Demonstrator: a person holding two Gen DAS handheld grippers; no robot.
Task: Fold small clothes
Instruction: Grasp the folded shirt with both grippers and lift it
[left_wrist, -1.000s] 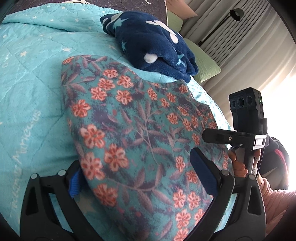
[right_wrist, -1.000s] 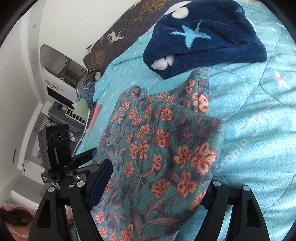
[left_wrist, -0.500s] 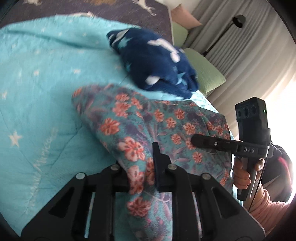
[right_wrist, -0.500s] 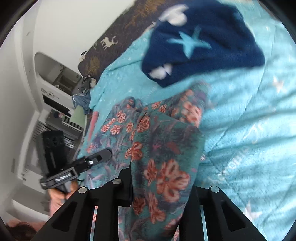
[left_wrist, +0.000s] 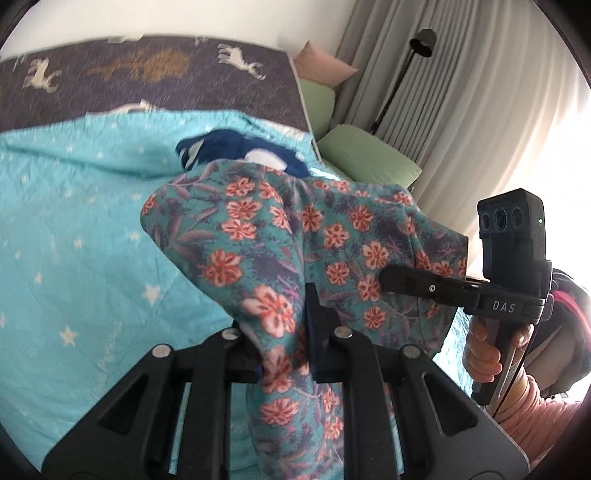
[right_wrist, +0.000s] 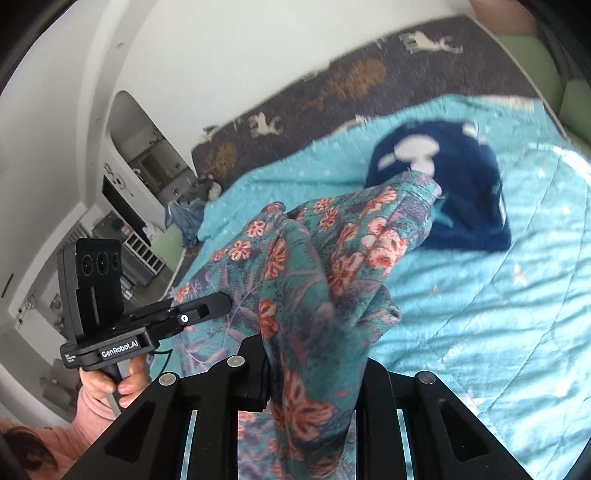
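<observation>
Both grippers (left_wrist: 282, 350) (right_wrist: 314, 373) clamping floral garment (left_wrist: 332, 236), bunched

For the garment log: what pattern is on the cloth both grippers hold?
Teal floral cloth with coral-red flowers and dusky purple leaves; clearest in the left wrist view.

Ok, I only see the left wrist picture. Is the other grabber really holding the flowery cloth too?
Observer: Yes. In the right wrist view the right gripper has just closed its jaws, and the flowery cloth is pinched between them.
Operator: And the dark blue fluffy thing? I only see a bit of it!
Observer: The whole navy fleece shows there. It lies bunched on the turquoise quilt, behind the cloth's far corner.
Operator: Anything else over there?
Observer: A small bluish heap of clothes sits by the quilt's far-left corner, near the white wall.
</observation>
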